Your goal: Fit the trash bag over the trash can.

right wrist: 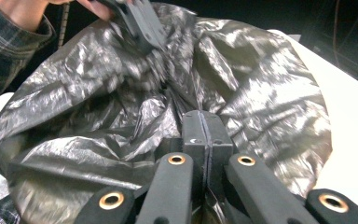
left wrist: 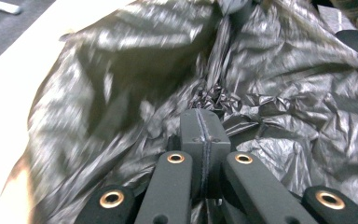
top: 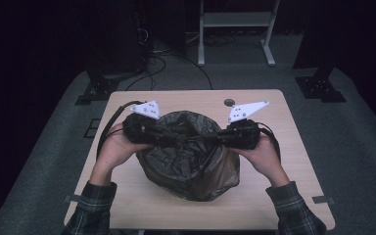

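Note:
A crumpled black plastic bag (top: 188, 164) stands full in the middle of the wooden table (top: 274, 196). Both grippers meet over its top, each held in a hand. My left gripper (top: 174, 137) points in from the left, jaws pressed together on gathered plastic at the bag's neck (left wrist: 212, 95). My right gripper (top: 211, 139) points in from the right, shut the same way, and thin strands of the bag stretch between the two. In the right gripper view its jaws (right wrist: 204, 120) lie against the bag (right wrist: 265, 93), with the left gripper (right wrist: 142, 23) blurred beyond.
A round grommet (top: 229, 102) sits in the table's far edge. Behind the table are a white frame's legs (top: 235, 34), floor cables (top: 152, 63) and black stand feet (top: 320, 88). Bare tabletop lies on either side of the bag.

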`<action>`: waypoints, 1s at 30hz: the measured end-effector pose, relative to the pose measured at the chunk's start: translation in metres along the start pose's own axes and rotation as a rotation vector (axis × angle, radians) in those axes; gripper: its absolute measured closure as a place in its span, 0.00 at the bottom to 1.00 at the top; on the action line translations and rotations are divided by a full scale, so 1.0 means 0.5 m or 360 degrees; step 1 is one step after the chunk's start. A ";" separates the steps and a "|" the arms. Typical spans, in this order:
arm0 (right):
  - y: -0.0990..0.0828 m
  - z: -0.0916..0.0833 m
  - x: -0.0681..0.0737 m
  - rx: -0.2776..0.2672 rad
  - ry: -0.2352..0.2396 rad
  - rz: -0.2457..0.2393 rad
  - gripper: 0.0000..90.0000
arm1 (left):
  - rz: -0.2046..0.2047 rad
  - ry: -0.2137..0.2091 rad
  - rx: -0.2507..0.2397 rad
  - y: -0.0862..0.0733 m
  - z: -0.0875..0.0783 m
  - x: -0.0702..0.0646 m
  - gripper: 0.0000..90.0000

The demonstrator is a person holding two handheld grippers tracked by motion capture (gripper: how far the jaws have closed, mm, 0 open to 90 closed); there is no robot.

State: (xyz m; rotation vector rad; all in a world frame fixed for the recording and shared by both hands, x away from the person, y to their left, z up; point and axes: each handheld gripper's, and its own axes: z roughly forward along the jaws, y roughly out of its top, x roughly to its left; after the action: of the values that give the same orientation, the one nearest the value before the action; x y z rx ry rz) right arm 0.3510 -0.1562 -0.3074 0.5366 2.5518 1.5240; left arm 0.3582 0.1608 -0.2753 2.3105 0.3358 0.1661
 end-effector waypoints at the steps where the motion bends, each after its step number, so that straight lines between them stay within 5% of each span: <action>1: -0.002 -0.005 -0.001 -0.0006 -0.0003 0.0004 1.00 | -0.0015 0.0015 -0.0015 -0.007 -0.010 0.000 1.00; 8: -0.028 -0.053 -0.010 -0.0051 -0.0055 0.0036 1.00 | -0.0089 0.0098 -0.0062 -0.056 -0.072 0.006 1.00; 18: -0.072 -0.094 -0.021 -0.0067 -0.0095 0.0094 1.00 | -0.0135 0.0156 -0.0089 -0.101 -0.115 0.007 1.00; 20: -0.073 -0.094 -0.021 -0.0070 -0.0098 0.0089 0.97 | -0.0138 0.0204 -0.0129 -0.098 -0.118 0.007 0.86; 21: -0.071 -0.094 -0.020 -0.0084 -0.0100 0.0087 0.85 | -0.0134 0.0211 -0.0146 -0.096 -0.119 0.008 0.79; 23: -0.067 -0.094 -0.021 -0.0108 -0.0082 0.0104 0.78 | -0.0146 0.0249 -0.0216 -0.088 -0.125 0.012 0.64; 26: -0.057 -0.098 -0.022 -0.0153 -0.0086 0.0104 0.72 | -0.0149 0.0301 -0.0273 -0.072 -0.132 0.021 0.53; 30: -0.046 -0.098 -0.026 -0.0190 -0.0121 0.0102 0.66 | -0.0151 0.0333 -0.0305 -0.056 -0.129 0.039 0.49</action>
State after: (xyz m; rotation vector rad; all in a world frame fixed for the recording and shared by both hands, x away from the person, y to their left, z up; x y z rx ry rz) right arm 0.3438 -0.2115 -0.3044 0.6533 2.3913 1.6314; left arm 0.3573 0.2294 -0.2510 2.0874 0.5116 0.3773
